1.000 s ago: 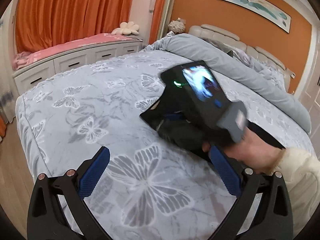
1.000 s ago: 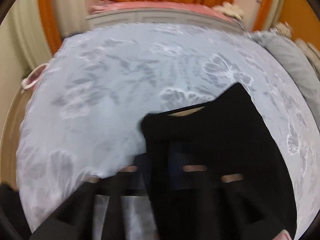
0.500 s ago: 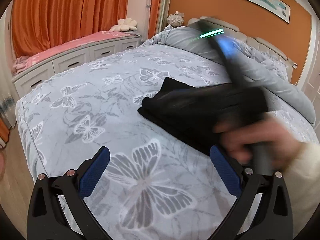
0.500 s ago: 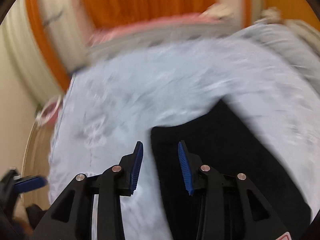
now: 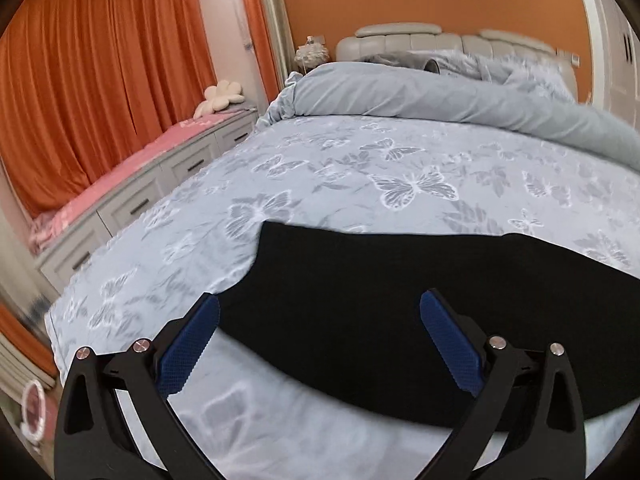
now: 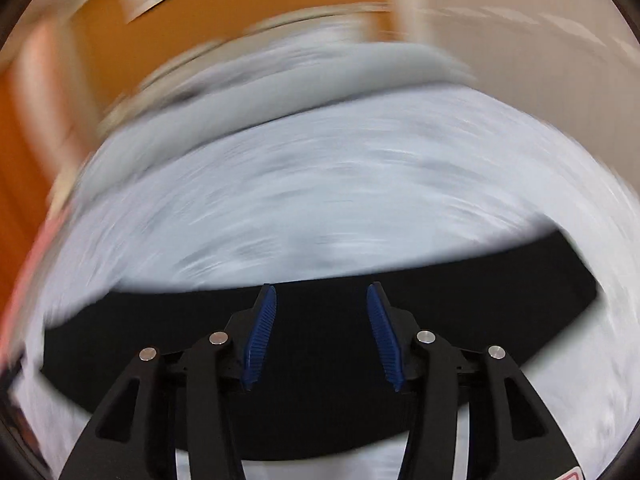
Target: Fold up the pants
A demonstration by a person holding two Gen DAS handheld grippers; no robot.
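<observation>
The black pants (image 5: 400, 296) lie folded in a flat wide band on the butterfly-print bedspread (image 5: 360, 168). My left gripper (image 5: 320, 312) hangs open just above their near edge, its blue pads (image 5: 188, 348) spread wide with nothing between them. In the blurred right wrist view the same pants (image 6: 320, 412) stretch across the lower half. My right gripper (image 6: 322, 300) is over them, its jaws opening, and no cloth is pinched between its blue pads (image 6: 260, 332).
A rolled grey duvet (image 5: 440, 92) lies across the head of the bed before a padded headboard (image 5: 420, 40). Left of the bed stand white drawers (image 5: 136, 200) with a pink cushion top and orange curtains (image 5: 92, 92). The bed's near left corner (image 5: 56, 320) drops to the floor.
My right gripper let go of the pants, opened and swung round toward the headboard. My left gripper slid right over the pants. The hand with the other gripper has left its view.
</observation>
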